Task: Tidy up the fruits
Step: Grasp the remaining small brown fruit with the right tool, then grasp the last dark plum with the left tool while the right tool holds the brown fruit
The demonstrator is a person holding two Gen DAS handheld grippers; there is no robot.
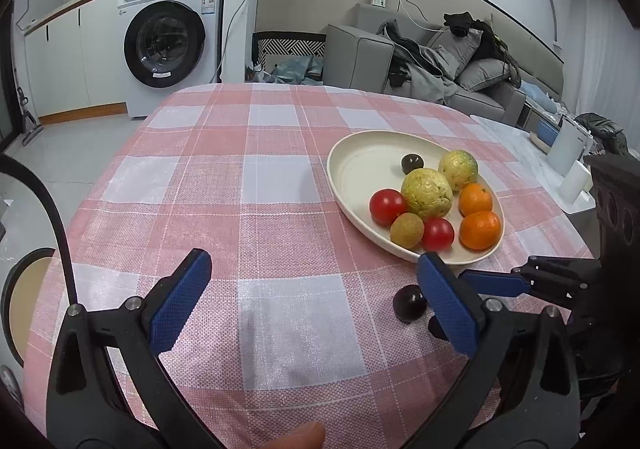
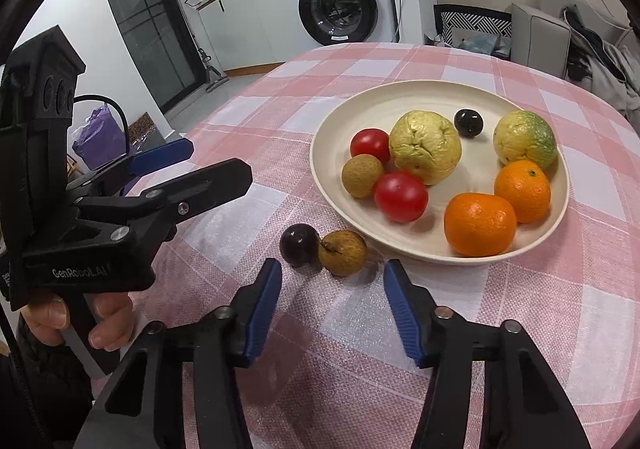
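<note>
Lying beside plate (image 2: 320, 169) rim, grape (image 2: 299, 244), longan (image 2: 344, 252), touching

Loose longan (image 2: 343, 252) behind left claw's finger (image 1: 448, 305) in left view.

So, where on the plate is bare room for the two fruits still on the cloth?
The plate is bare along its left and far rim, behind the tomato and guava. Its near side is crowded with oranges. The dark grape and longan touch each other on the cloth.
</note>
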